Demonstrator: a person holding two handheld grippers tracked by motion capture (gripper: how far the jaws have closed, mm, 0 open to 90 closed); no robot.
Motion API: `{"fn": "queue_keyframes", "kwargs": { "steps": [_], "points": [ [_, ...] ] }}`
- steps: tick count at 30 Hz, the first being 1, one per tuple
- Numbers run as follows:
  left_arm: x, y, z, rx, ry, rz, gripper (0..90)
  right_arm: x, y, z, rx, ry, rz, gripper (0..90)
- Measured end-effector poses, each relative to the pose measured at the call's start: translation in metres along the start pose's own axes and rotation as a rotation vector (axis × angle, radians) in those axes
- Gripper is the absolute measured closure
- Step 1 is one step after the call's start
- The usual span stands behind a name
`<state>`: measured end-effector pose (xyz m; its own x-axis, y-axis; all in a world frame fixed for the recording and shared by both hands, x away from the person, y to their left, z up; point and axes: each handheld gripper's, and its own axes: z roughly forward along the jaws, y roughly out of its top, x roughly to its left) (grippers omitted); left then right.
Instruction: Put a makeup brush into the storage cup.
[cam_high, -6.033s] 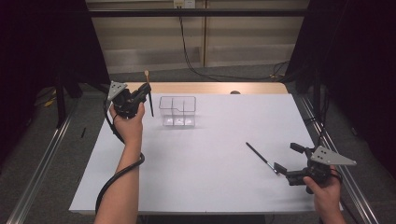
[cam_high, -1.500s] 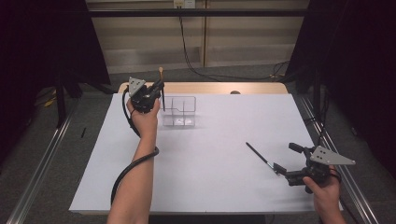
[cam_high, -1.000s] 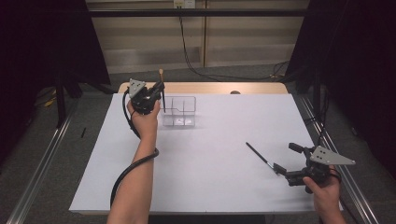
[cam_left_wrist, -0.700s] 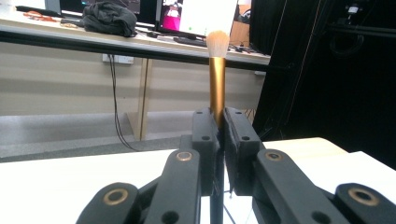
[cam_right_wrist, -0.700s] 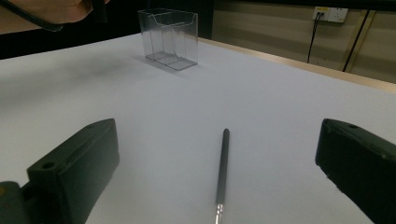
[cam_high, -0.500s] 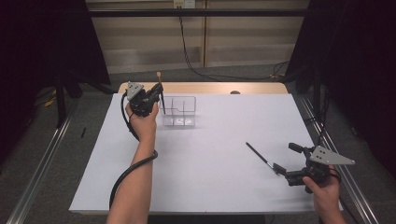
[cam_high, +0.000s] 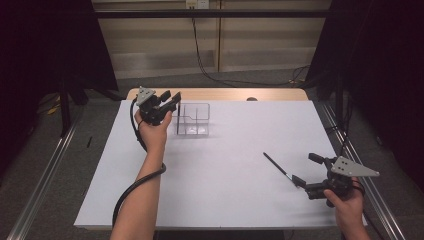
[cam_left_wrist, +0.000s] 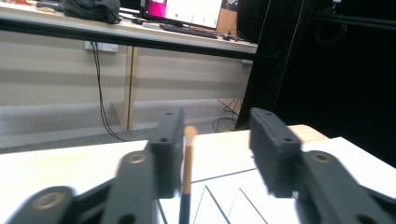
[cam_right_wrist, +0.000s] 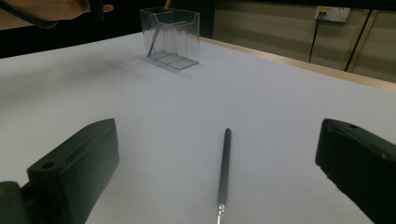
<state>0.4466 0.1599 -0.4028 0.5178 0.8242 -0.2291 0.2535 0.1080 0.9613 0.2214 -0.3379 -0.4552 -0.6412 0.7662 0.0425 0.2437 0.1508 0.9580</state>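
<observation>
Slim dark brush with tan wooden tip (cam_left_wrist: 187, 154): upright in left compartment of clear plastic divided holder (cam_high: 195, 120), leaning on its wall. My left tongs (cam_high: 169, 101) just left of holder, jaws just been opening, brush loose between them, released. One done. Second thin grey pen-like brush (cam_high: 276, 164) flat on white table (cam_high: 215, 185), well right of holder. My right tongs (cam_high: 311, 172) wide, empty, beside it; pickup left.

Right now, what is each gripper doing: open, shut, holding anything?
Left gripper: fingers just opened; the brush stands free between them, in the clear organizer.
Right gripper: open, empty; a dark pen lies ahead.
</observation>
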Motion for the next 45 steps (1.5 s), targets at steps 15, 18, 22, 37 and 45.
{"fn": "queue_keyframes", "kwargs": {
  "steps": [15, 18, 22, 37, 45],
  "points": [
    [0.003, -0.008, -0.014, -0.038, -0.065, 0.01, 21.0, 0.003, 0.001, 0.002, 0.004, 0.005, -0.005, 0.0],
    [0.002, -0.01, -0.016, -0.038, -0.07, 0.013, 16.8, 0.003, 0.001, 0.003, 0.003, 0.008, -0.004, 0.0],
    [0.002, -0.012, -0.021, -0.042, -0.077, 0.021, 14.1, 0.004, 0.001, 0.004, 0.006, 0.009, -0.009, 0.0],
    [0.003, -0.018, -0.036, -0.029, -0.095, 0.033, 3.8, 0.006, 0.002, 0.005, 0.01, 0.007, -0.011, 0.0],
    [0.005, -0.023, -0.046, -0.042, -0.12, 0.036, 1.5, 0.007, 0.001, 0.005, 0.011, 0.01, -0.009, 0.0]
  ]
}}
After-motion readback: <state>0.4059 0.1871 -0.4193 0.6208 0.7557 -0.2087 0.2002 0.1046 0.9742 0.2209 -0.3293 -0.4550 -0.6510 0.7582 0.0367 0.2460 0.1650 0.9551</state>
